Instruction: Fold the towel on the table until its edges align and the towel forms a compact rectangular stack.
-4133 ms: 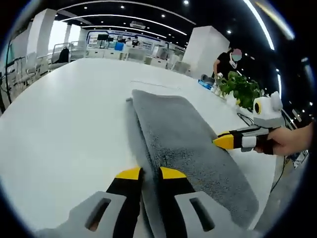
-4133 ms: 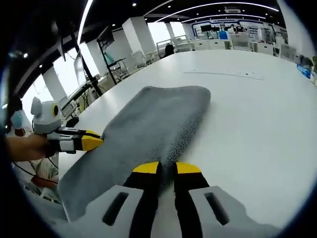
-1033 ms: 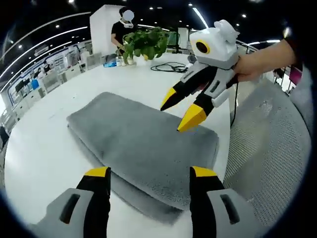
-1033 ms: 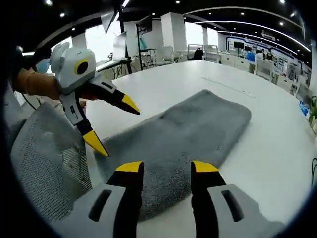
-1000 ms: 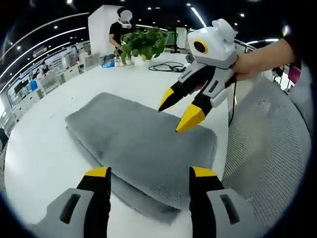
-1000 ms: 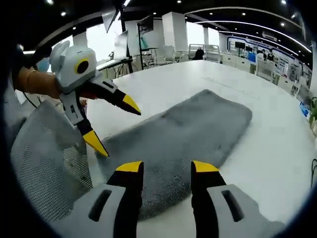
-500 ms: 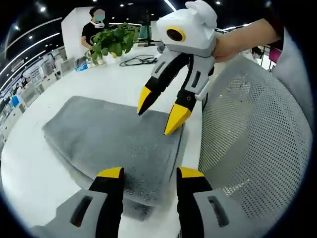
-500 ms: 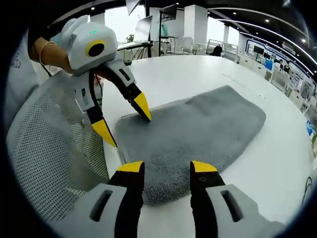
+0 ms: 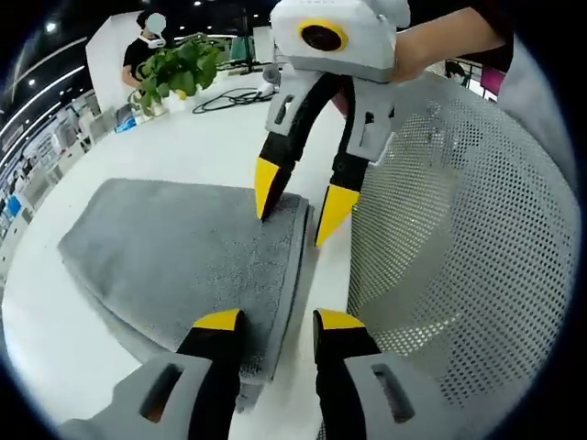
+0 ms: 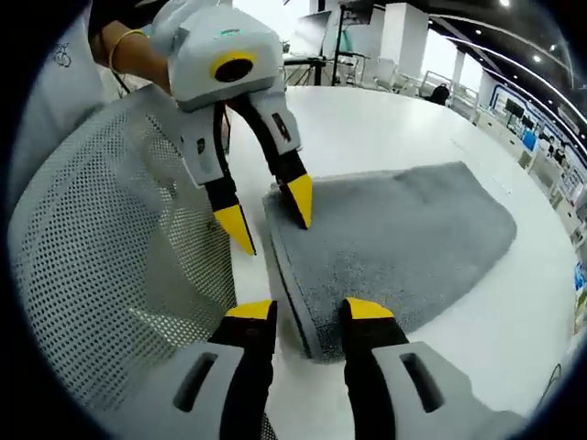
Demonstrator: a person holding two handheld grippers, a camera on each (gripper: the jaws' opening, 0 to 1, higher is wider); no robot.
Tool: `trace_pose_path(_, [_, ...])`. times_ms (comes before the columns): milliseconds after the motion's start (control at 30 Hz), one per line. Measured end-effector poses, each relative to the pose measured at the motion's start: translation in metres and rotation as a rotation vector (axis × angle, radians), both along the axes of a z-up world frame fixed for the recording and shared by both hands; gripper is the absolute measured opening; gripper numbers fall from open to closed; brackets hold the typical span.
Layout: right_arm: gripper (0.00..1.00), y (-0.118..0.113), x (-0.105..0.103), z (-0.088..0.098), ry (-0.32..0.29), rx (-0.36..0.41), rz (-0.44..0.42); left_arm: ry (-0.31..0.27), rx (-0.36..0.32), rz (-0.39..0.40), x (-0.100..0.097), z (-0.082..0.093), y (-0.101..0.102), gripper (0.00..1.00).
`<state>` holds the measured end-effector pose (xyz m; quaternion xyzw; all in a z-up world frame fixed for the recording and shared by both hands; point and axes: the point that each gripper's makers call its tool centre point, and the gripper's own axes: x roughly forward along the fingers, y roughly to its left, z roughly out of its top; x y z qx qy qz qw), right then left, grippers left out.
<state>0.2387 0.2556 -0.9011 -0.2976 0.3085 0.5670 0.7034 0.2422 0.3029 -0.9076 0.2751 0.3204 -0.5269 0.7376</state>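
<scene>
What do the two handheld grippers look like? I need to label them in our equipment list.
Each gripper has a white rounded body with a yellow-ringed round eye, grey jaw mounts and black jaws ending in yellow tips. The right gripper is held by a hand; the left gripper by a hand with a thin bangle on its wrist.

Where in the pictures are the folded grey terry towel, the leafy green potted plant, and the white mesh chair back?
Folded grey terry towel (image 9: pixel 174 247): left gripper view, top layer's middle.
Leafy green potted plant (image 9: pixel 174 71): left gripper view, its foliage.
White mesh chair back (image 10: pixel 110 247): right gripper view, mesh panel.
</scene>
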Motion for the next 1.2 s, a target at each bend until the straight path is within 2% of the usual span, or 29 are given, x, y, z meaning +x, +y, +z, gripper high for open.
trace_pose_path(167, [0.29, 0.002, 0.002, -0.006, 0.006, -0.010, -0.007, -0.014, 0.003, 0.034, 0.005, -0.002, 0.002, 0.24])
trace_pose_path(333, [0.27, 0.001, 0.004, -0.011, -0.007, -0.048, 0.016, -0.031, 0.020, 0.011, 0.006, -0.004, 0.001, 0.23])
trace_pose_path(433, [0.26, 0.000, 0.005, -0.014, -0.032, -0.067, 0.041, -0.025, 0.007, 0.018, 0.008, -0.004, 0.002, 0.22])
trace_pose_path(567, [0.19, -0.001, 0.010, -0.015, -0.064, -0.082, 0.045, -0.022, -0.013, 0.027, 0.008, -0.004, 0.002, 0.22])
trace_pose_path(700, [0.19, 0.000, 0.009, -0.014, -0.077, -0.092, 0.054, -0.067, 0.035, -0.016, 0.006, -0.005, 0.001, 0.22])
trace_pose_path(833, [0.14, 0.000, 0.013, -0.014, -0.094, -0.097, 0.059, -0.059, 0.044, -0.012, 0.007, -0.006, -0.001, 0.22])
trace_pose_path(867, [0.13, -0.001, 0.012, -0.015, -0.046, -0.096, 0.013, -0.059, 0.046, -0.013, 0.007, -0.006, 0.000, 0.21])
trace_pose_path(933, [0.10, -0.001, 0.016, -0.013, -0.013, -0.086, -0.019, -0.061, 0.051, -0.023, 0.006, -0.006, 0.000, 0.21])
trace_pose_path(1033, [0.07, -0.002, 0.019, -0.013, 0.093, -0.052, -0.101, -0.062, 0.058, -0.034, 0.006, -0.006, -0.001, 0.21])
trace_pose_path(1100, [0.05, -0.003, 0.020, -0.013, 0.135, -0.042, -0.121, -0.058, 0.060, -0.035, 0.006, -0.005, -0.001, 0.21])
trace_pose_path(1200, [0.05, -0.003, 0.020, -0.013, 0.133, -0.060, -0.103, -0.087, 0.076, -0.041, 0.010, -0.006, -0.001, 0.17])
